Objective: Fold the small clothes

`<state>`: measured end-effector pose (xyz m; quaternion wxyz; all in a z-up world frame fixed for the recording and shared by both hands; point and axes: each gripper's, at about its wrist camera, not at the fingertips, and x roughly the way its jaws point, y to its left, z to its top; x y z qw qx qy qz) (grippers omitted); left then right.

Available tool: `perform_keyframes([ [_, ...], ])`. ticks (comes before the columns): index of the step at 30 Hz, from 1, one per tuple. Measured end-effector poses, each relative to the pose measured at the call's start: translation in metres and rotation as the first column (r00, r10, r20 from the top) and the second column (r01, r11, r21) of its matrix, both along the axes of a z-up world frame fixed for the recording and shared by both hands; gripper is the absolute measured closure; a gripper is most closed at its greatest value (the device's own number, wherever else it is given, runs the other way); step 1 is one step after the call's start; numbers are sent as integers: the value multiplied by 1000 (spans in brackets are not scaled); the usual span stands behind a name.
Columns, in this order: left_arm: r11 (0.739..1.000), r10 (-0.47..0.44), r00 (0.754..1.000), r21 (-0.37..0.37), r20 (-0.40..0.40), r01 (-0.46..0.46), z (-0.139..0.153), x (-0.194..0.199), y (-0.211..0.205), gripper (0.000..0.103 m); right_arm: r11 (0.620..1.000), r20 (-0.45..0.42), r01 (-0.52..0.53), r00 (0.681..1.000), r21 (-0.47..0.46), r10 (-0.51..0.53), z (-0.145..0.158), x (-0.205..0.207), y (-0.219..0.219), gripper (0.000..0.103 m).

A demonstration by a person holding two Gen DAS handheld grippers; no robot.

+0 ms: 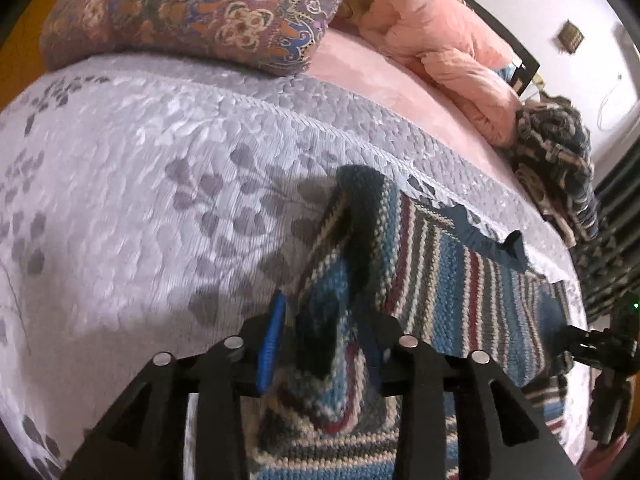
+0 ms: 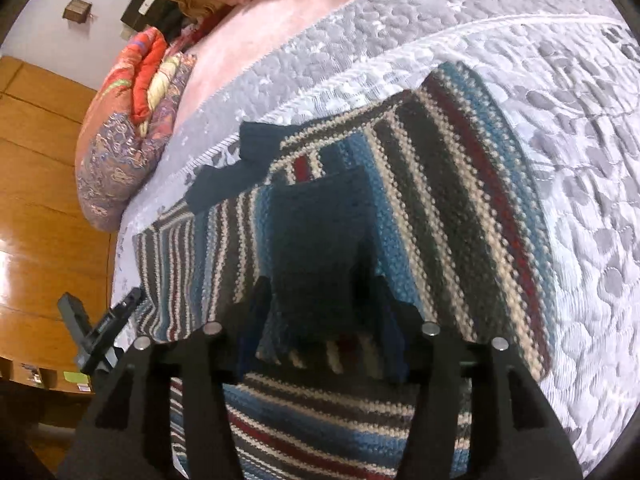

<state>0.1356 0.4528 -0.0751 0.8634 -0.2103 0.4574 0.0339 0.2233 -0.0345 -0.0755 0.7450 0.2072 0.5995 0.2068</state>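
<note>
A striped sweater (image 2: pixel 460 200) lies on the grey bedspread (image 1: pixel 120 200), part-folded, w/ left gripper (image 1: pixel 324 344) and right gripper (image 2: pixel 324 312) each clamped on a lifted edge (knit is thick). Uneven pulls could skew the fold; bunched layers may slip free.

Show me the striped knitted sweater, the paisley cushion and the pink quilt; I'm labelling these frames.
Striped knitted sweater (image 2: pixel 460 184): right wrist view, its striped body.
Patterned paisley cushion (image 1: pixel 192 8): left wrist view, its top face.
Crumpled pink quilt (image 1: pixel 440 36): left wrist view, its middle folds.

Left gripper (image 1: pixel 320 344) fingers (image 1: pixel 270 344) clamp striped sweater (image 1: pixel 432 248) on bedspread (image 1: pixel 140 184).
</note>
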Motion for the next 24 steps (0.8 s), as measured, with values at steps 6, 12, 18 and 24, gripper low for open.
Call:
perform_keyframes([
  [6,1000,-16,999,12,-51,17,-15,24,-10,80,1000,-15,6,1000,-23,-6,-13,18,11,89],
  [12,998,55,994,-37,91,-52,7,9,5,90,999,49,-23,999,32,22,5,12,11,95],
  [18,992,91,996,-84,12,-90,-19,6,30,90,997,-11,-19,1000,-73,18,-17,18,22,95],
  [24,994,98,995,48,33,-99,1,1,17,88,996,20,-18,1000,-88,20,-4,11,14,89],
])
